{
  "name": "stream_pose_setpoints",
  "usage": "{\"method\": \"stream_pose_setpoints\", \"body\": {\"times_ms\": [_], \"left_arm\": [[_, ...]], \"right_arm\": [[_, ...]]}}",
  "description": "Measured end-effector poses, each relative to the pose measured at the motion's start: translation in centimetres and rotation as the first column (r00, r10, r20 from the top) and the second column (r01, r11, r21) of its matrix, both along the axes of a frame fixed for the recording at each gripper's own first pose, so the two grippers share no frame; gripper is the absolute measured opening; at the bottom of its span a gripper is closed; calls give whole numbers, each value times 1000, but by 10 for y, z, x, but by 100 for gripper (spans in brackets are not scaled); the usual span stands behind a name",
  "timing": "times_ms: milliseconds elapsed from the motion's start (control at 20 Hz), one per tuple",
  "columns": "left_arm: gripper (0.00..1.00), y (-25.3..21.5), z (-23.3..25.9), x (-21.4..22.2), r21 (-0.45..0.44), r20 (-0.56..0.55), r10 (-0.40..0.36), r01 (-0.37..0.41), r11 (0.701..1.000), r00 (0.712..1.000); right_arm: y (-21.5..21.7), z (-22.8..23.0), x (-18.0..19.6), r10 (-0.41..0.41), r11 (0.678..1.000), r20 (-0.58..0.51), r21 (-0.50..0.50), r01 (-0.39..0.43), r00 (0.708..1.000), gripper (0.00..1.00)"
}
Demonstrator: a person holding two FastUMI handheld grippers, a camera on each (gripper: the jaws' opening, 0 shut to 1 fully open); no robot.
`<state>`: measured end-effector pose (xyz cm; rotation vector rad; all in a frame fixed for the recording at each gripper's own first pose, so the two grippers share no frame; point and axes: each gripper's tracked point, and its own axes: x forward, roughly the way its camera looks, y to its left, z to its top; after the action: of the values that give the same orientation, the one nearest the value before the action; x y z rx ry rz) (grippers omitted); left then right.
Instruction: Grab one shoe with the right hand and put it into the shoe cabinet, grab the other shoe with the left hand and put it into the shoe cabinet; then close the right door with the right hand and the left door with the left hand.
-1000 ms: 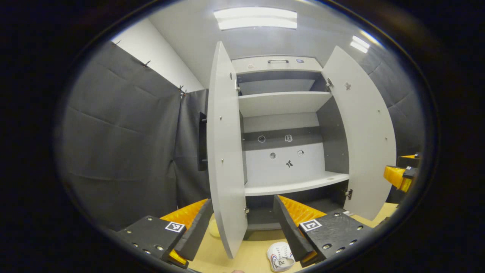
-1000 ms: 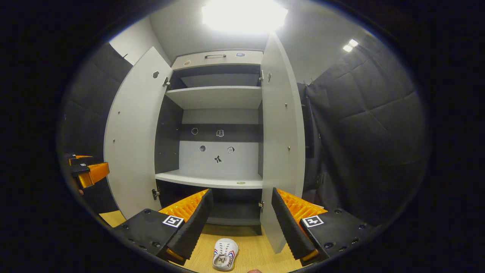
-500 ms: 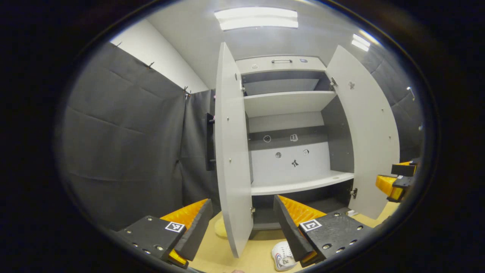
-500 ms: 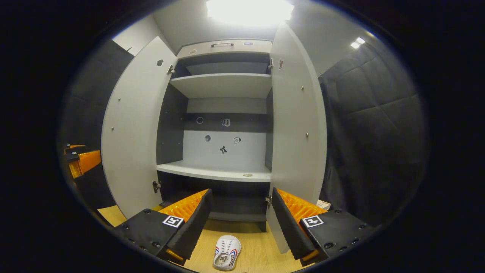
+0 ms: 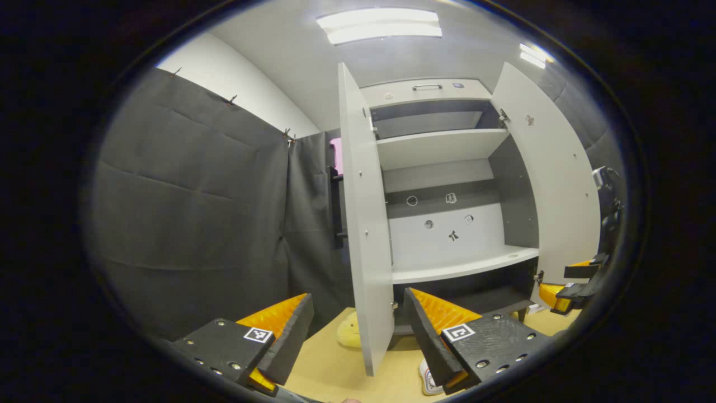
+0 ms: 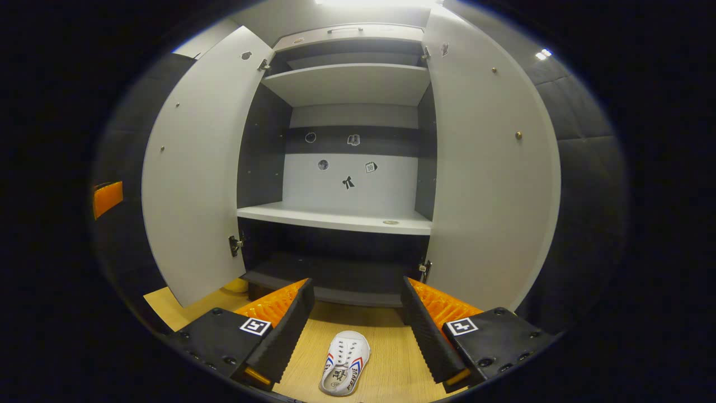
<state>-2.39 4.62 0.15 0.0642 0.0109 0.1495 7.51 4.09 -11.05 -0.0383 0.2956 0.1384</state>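
A white shoe [image 6: 345, 364] with red and blue stripes lies on the wooden floor in front of the shoe cabinet [image 6: 347, 218], toe toward it. My right gripper [image 6: 352, 319] hangs open just above and behind the shoe, holding nothing. The cabinet's left door [image 6: 193, 168] and right door [image 6: 486, 173] both stand wide open, with bare shelves inside. In the left gripper view my left gripper [image 5: 358, 330] is open and empty, straddling the edge of the left door [image 5: 366, 224]. A bit of the white shoe [image 5: 428, 382] peeks out beside its right finger. The right gripper [image 5: 573, 280] shows at the far right.
A pale yellow object [image 5: 349, 336] lies on the floor behind the left door; it is also seen as a yellow object [image 6: 238, 285] under that door. Black padded cloth walls [image 5: 196, 212] close in both sides. The left gripper's finger [image 6: 107, 197] shows at the far left of the right gripper view.
The right gripper has moved forward and down toward the cabinet and the shoe. The left gripper's view has swung left, so the cabinet sits further right and less of the shoe shows.
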Motion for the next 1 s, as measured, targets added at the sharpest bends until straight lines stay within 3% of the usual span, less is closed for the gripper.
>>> {"method": "stream_pose_setpoints", "body": {"times_ms": [500,1000], "left_arm": [[94,32,5,-15,31,1,90,-90,995,996],[94,64,2,-33,58,-19,184,-183,981,983]], "right_arm": [[19,-89,19,56,997,-190,-38,-64,980,98],[45,-179,9,103,987,-417,-69,-145,903,98]]}}
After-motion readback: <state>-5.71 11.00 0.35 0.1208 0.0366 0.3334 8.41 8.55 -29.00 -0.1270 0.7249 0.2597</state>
